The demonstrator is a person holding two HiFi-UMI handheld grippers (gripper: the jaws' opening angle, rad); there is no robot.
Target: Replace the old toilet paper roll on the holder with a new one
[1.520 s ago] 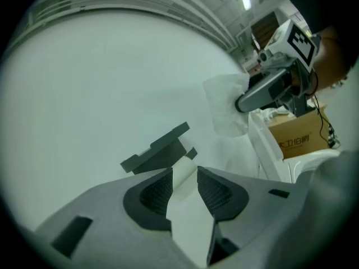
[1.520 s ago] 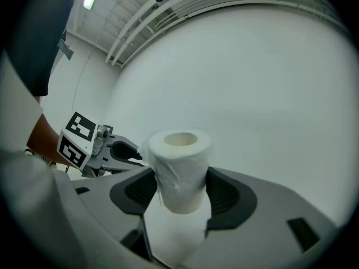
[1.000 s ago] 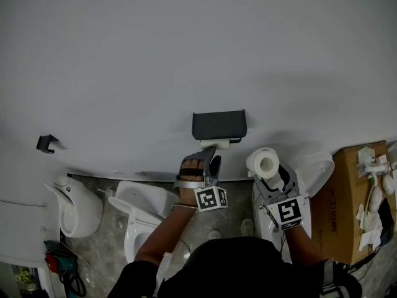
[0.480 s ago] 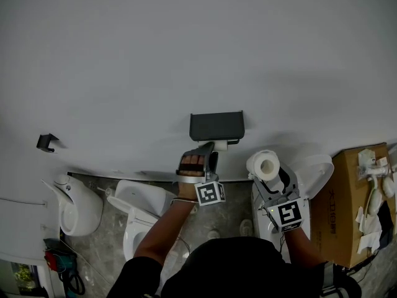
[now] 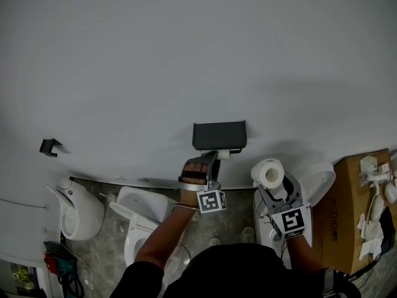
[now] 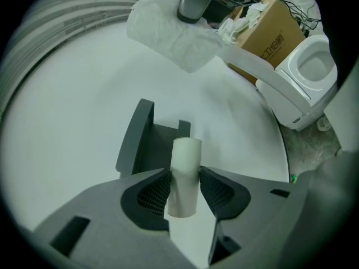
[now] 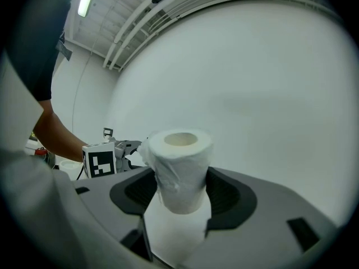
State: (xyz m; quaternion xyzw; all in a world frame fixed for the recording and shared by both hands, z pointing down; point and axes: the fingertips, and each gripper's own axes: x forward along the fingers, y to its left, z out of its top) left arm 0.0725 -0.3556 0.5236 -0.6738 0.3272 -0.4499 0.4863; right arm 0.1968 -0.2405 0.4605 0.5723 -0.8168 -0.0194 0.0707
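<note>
Left gripper view: empty tube (image 6: 185, 161) pinched between left gripper's (image 6: 184, 186) just-closing jaws; right gripper (image 7: 180, 178) clamps new roll (image 7: 179, 150).

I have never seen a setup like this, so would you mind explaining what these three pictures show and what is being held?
No robot here: a person carries two two-jaw tools. The wide picture comes from a camera on the person's head, looking down a white wall; the other two come from cameras riding on the tools. The left hand-held gripper has just been closing its jaws on the empty cardboard tube at the dark holder on the wall. The right hand-held gripper clamps a full toilet paper roll. Nearby stand a toilet and a cardboard box.
</note>
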